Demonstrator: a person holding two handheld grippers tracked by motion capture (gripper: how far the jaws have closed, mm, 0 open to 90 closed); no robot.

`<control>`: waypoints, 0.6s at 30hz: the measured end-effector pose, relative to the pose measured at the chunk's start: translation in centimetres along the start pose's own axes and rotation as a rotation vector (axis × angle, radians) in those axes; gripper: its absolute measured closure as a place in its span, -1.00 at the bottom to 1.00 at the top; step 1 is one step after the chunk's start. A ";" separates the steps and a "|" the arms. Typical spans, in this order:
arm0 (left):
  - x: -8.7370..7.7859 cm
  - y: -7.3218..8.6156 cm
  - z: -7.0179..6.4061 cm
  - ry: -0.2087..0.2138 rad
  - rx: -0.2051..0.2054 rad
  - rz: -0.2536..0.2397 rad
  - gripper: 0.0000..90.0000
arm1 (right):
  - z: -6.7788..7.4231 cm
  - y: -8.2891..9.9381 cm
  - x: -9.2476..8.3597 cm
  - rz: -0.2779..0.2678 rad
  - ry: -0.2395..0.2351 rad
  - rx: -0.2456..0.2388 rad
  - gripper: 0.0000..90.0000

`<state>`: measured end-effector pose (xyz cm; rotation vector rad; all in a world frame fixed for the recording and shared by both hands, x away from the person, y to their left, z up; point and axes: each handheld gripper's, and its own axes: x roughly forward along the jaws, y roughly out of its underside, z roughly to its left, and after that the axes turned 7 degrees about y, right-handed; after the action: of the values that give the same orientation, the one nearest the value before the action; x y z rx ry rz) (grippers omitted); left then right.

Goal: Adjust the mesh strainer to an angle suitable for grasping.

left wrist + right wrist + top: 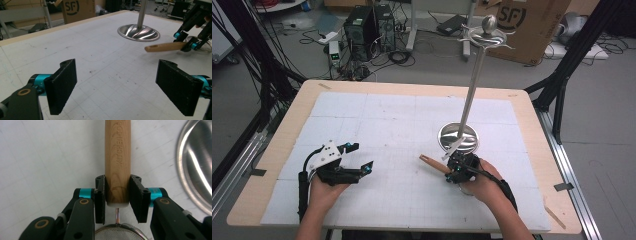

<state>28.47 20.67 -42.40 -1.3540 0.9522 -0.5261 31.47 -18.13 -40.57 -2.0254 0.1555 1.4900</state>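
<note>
Clamped between the two black ribbed pads of the right gripper, the light wooden handle of a small wire-mesh strainer is the thing in hand. Both pads press its flanks at the end where a thin metal stem leaves the wood and runs to the round mesh bowl, which sits below the jaws, close to the gripper's body. The rest of the handle, stamped with lettering, juts past the fingertips over the white gridded mat.

From the high view, the handle pokes out leftward from the right gripper, its free end just above the mat, while the person's right hand wraps the gripper body. Just beyond it stands the shiny round base of a tall steel stand, its pole rising to a ball top.

Well apart on the left, the left gripper rests in the left hand near the mat, its jaws spread wide with nothing between them, pointing towards the strainer.
</note>
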 end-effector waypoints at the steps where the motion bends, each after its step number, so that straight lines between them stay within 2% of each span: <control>1: 0.0 0.0 0.0 -0.002 0.001 -0.004 -0.61 | -0.1 0.1 -0.4 -0.019 -0.002 0.015 0.52; 3: -0.1 0.0 0.0 0.000 -0.002 -0.008 -0.60 | -0.4 0.4 -1.2 -0.082 -0.007 0.041 0.52; 7: -0.2 -0.1 0.0 -0.005 -0.001 -0.008 -0.60 | -1.1 1.0 -2.4 -0.162 -0.007 0.069 0.52; 11: -0.3 -0.1 0.0 -0.008 -0.003 -0.014 -0.60 | -1.7 1.8 -3.3 -0.244 -0.012 0.120 0.52; 18: -0.3 -0.2 0.0 -0.008 -0.001 -0.016 -0.60 | -2.4 2.7 -4.3 -0.354 -0.016 0.152 0.52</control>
<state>28.35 20.86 -42.09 -1.3646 0.9355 -0.5324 30.70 -22.69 -37.39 -1.8089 -0.0909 1.2330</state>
